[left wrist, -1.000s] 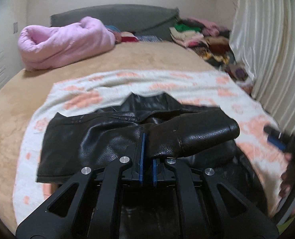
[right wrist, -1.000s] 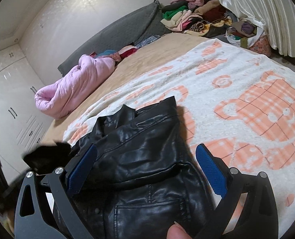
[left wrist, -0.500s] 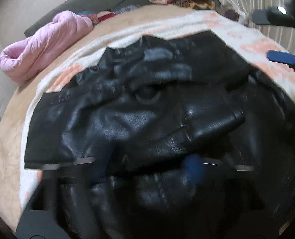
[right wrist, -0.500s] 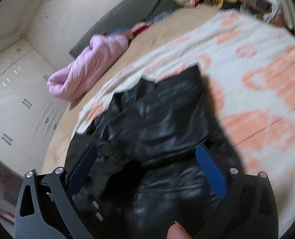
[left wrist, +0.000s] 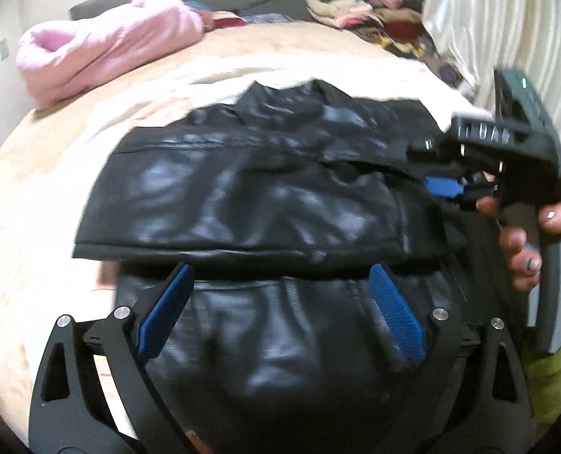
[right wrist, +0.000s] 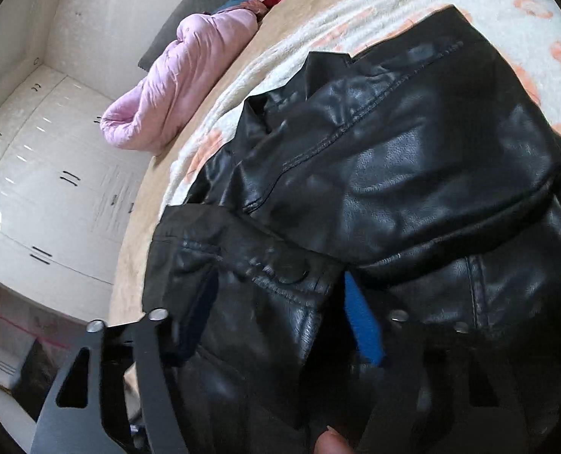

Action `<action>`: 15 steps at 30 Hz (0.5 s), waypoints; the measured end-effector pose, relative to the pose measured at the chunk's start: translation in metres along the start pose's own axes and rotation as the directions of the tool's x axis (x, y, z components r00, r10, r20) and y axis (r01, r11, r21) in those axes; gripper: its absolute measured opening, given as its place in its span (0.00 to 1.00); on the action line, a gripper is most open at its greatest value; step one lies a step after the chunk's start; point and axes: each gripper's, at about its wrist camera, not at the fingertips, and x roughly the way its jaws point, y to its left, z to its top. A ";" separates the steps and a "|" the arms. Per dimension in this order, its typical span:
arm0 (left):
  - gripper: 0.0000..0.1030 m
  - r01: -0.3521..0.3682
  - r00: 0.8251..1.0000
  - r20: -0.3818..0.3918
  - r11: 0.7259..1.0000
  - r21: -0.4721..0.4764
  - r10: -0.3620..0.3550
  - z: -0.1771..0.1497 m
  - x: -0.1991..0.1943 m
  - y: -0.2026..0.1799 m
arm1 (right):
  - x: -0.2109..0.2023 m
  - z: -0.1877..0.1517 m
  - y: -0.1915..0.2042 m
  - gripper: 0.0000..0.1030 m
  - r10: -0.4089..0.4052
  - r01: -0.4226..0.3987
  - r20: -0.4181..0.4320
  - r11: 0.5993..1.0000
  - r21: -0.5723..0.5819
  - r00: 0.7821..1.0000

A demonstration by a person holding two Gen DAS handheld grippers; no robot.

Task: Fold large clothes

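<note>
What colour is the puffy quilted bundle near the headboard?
Pink; the puffy quilted bundle shows best in the left wrist view.

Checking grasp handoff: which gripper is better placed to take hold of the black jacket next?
Right, probably. The right gripper straddles a fold of the black jacket, jaws just closing. The left gripper has just opened, nothing pinched.

Black hand-held gripper frames – blue ribbed pads, silver screws; nails perhaps painted dark.

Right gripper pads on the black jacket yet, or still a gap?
Cannot tell. In the right wrist view the right gripper, whose jaws have just been closing, straddles a fold of the black jacket, but blur hides whether the pads press it.
</note>
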 end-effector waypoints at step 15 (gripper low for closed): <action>0.85 -0.058 0.992 0.083 0.939 -0.338 0.092 0.010 -0.041 0.115 | -0.062 0.053 0.118 0.13 -0.053 0.189 0.260 0.825 -0.532 0.964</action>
